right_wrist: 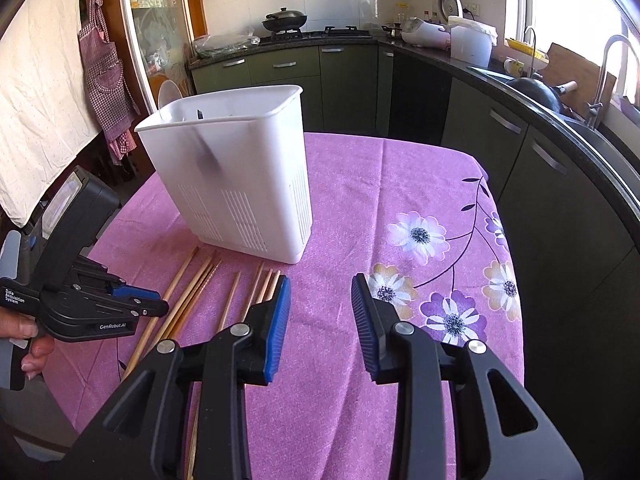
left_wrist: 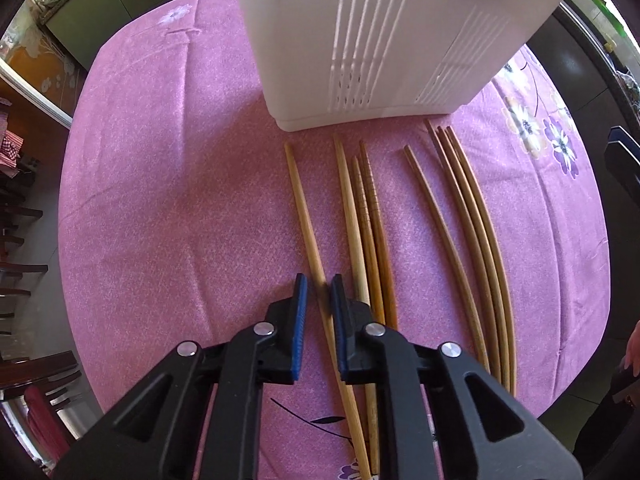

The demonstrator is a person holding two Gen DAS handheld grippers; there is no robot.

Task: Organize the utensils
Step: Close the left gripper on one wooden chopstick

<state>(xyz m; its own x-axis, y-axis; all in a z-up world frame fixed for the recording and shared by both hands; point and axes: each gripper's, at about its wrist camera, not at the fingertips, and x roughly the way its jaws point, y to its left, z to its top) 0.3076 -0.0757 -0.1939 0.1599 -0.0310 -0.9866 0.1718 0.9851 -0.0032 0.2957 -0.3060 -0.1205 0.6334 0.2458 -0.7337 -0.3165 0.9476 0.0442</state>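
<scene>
In the left wrist view we see, at the left, bare pink cloth covering the surface (left_wrist: 160, 200). At lower centre our left tool (left_wrist: 319, 292) has its blue pads nearly together around the leftmost chopstick (left_wrist: 304, 216), a pale stick lying alone on the cloth; we cannot tell whether the pads actually press on it. Just right lies a group of three chopsticks (left_wrist: 368, 224), then, further right, a set of four darker chopsticks (left_wrist: 464, 216). The white utensil holder (left_wrist: 384, 48) stands at upper centre, just beyond the tips.

In the right wrist view the left tool shows at the far left, in a hand (right_wrist: 28, 340). At lower centre our right tool (right_wrist: 320, 292) stands partly open over the flowered cloth, nothing between its pads.
</scene>
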